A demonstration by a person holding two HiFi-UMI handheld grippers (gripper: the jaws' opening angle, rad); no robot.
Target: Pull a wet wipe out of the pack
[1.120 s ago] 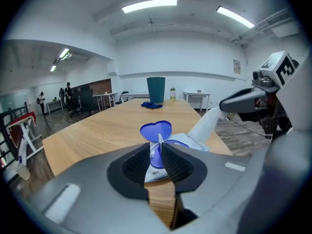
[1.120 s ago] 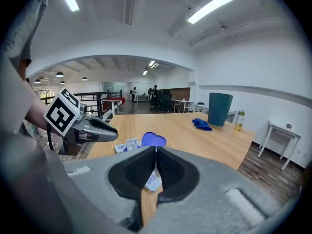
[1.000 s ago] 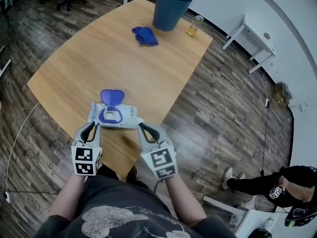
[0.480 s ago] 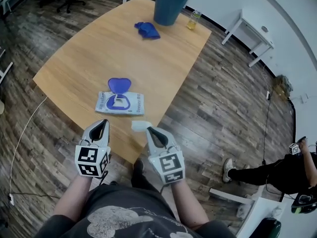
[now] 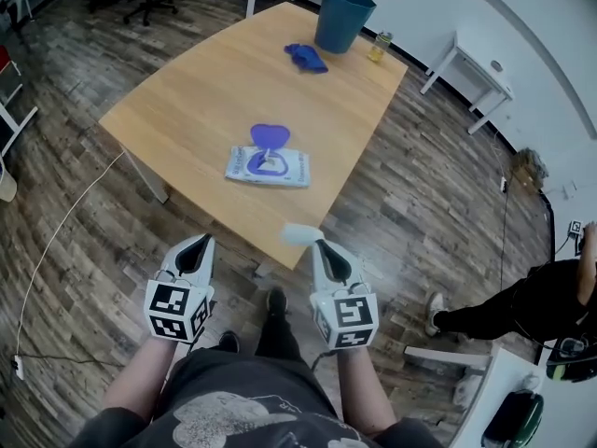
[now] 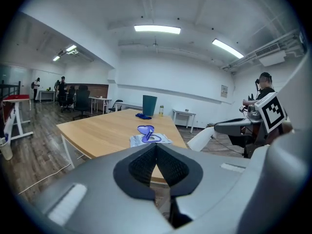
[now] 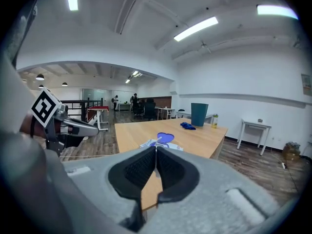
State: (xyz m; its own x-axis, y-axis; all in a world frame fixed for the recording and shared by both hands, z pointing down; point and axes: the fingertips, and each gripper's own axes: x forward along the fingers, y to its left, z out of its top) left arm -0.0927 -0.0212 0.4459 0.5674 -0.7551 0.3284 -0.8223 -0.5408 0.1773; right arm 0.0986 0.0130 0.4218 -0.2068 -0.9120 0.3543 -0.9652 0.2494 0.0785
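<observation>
The wet wipe pack (image 5: 268, 166) lies flat on the wooden table (image 5: 205, 91) with its purple lid (image 5: 270, 135) flipped open. My right gripper (image 5: 320, 242) is off the table's near edge, shut on a white wet wipe (image 5: 300, 234) that sticks out past its tips. From the left gripper view the same wipe (image 6: 200, 139) shows at the right, and the pack (image 6: 149, 139) lies ahead. My left gripper (image 5: 199, 241) is shut with nothing in it, level with the right one and over the floor. In the right gripper view the jaws (image 7: 156, 149) meet in front of the pack (image 7: 158, 143).
A teal bin (image 5: 343, 19), a blue cloth (image 5: 307, 57) and a small bottle (image 5: 379, 46) stand at the table's far end. A white side table (image 5: 471, 63) is beyond. A person in black (image 5: 522, 311) is on the floor to the right.
Both grippers have drawn back from the pack to beyond the table's near edge. The right one has carried the wipe away from the pack. The left one has let go of the pack and shut.
</observation>
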